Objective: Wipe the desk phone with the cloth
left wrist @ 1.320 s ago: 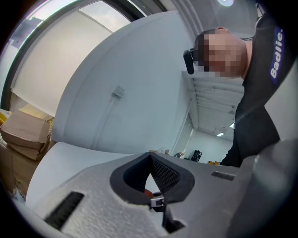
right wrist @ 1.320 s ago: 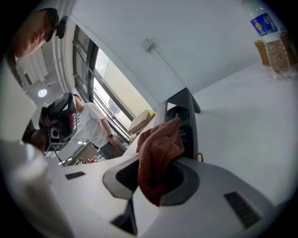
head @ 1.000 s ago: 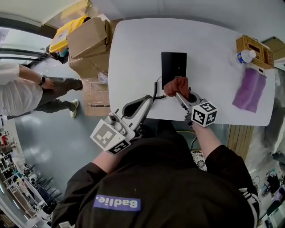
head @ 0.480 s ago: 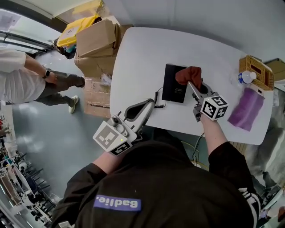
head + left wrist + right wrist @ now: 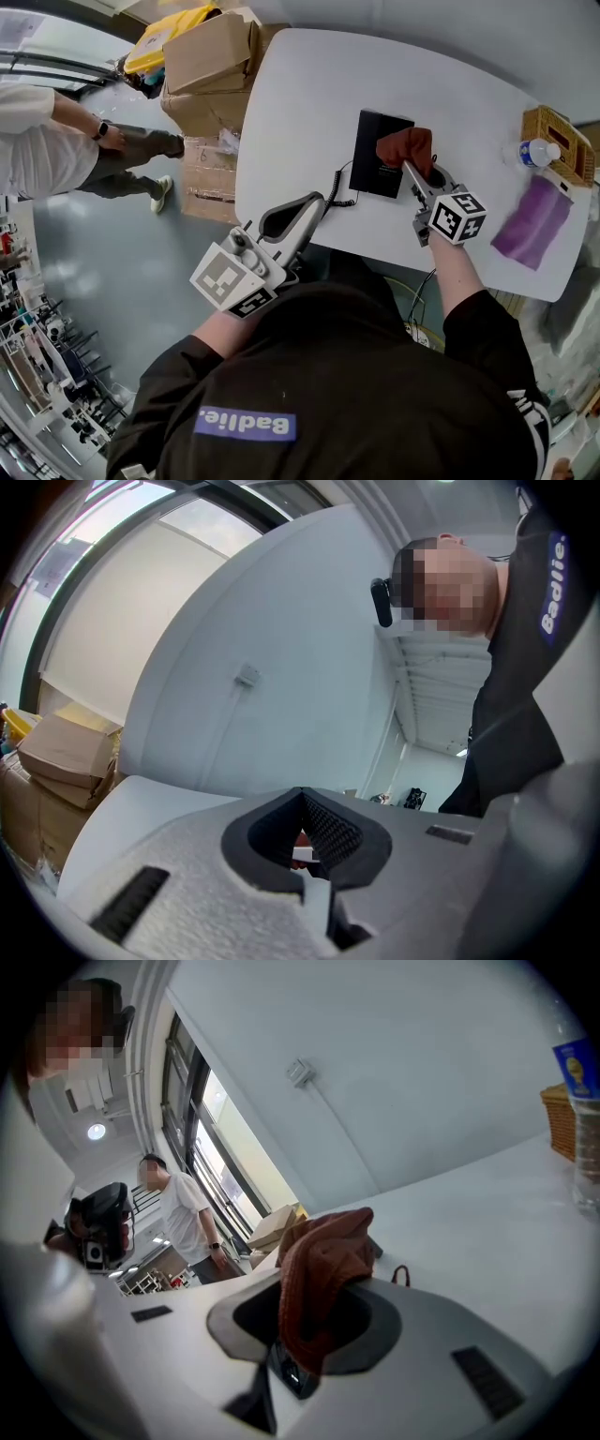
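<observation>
Right gripper (image 5: 413,174) clenched on the cloth (image 5: 405,146), which lies on the phone's (image 5: 378,161) right side. Left gripper (image 5: 317,200) closed and empty at the table's (image 5: 309,94) near edge.

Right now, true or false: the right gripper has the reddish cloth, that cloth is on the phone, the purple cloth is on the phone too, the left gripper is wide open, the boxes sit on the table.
1. The right gripper grips the reddish cloth. True.
2. That cloth lies on the desk phone. True, over its right edge.
3. The purple cloth is on the phone. False: it lies apart, near the water bottle.
4. The left gripper is wide open. False: its jaws are together.
5. The cardboard boxes sit on the table. False: they stand on the floor beside it.
</observation>
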Available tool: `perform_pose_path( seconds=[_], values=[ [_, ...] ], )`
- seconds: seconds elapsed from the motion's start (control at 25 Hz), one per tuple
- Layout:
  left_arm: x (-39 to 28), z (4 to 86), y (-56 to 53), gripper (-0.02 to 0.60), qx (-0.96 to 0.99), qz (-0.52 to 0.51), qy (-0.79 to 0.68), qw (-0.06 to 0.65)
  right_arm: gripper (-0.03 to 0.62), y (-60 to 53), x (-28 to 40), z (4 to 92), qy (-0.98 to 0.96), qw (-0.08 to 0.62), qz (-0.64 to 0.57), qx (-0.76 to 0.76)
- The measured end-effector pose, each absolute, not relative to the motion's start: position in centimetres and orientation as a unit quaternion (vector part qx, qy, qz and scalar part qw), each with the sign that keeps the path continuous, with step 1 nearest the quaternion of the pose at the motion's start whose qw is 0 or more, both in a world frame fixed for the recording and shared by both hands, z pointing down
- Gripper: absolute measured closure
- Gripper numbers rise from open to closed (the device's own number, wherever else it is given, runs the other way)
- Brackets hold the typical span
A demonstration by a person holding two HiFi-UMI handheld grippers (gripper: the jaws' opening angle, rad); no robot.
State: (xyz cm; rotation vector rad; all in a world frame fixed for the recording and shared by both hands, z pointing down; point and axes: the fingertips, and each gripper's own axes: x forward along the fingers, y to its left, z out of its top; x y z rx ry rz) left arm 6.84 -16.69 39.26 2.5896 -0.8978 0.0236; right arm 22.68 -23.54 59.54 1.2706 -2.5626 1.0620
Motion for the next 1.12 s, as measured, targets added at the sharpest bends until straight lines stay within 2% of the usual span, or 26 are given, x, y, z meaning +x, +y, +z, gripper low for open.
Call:
perform_pose_path(
  seconds=[0.64, 1.12],
  values=[
    [6.5, 40.3, -12.7, 0.575, 0.938, 0.003, -0.274, 0.211, 0.5, -14.0, 20.8, 63.5, -0.814, 0.077, 0.387, 0.426],
    [-0.5, 37.8, -5.9, 0.575, 0.96, -0.023, -0.213, 0.182, 0.5, -7.7, 15.2, 56.3, -0.811, 0.054, 0.326, 0.484]
  ],
)
